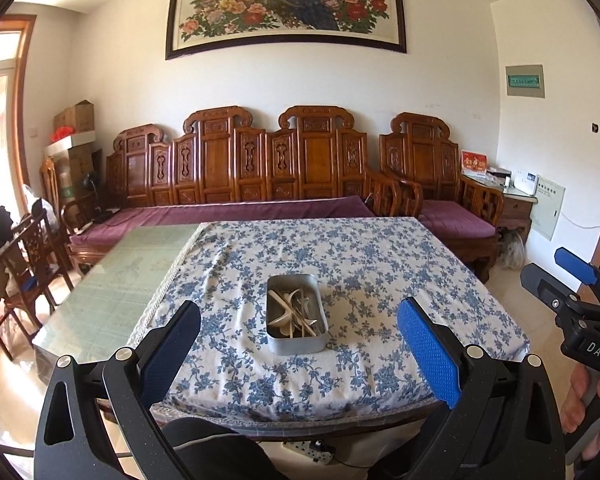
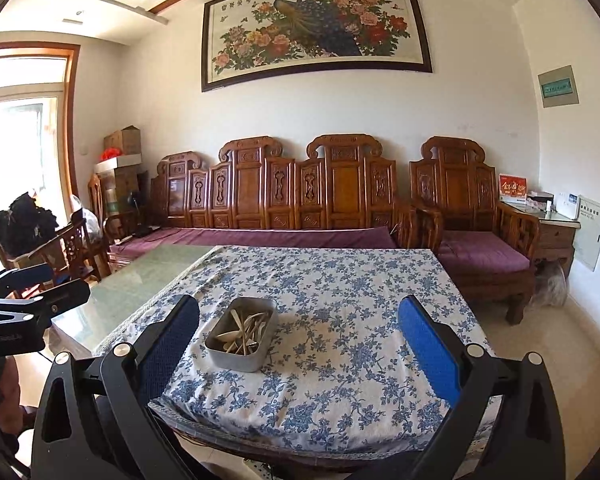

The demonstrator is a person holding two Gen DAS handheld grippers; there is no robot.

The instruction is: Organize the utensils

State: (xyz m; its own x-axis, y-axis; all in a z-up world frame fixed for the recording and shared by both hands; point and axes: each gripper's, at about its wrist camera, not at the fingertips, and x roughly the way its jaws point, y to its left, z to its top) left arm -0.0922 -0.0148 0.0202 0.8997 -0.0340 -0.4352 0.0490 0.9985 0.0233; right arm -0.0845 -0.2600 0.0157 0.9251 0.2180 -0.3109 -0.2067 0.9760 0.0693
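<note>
Both grippers were spread wide and held nothing: my left gripper [image 1: 298, 344] and my right gripper [image 2: 298, 344] hung at the near edge of the table [image 1: 112, 280], short of the cloth [image 1: 360, 256]. The tin [image 1: 296, 342] sat on the cloth ahead, its long axis running near to far, with the utensils [image 1: 294, 310] heaped inside it in a tangle. It lay almost dead ahead of my left gripper and off to the left of my right, so I judged the left nearer.
</note>
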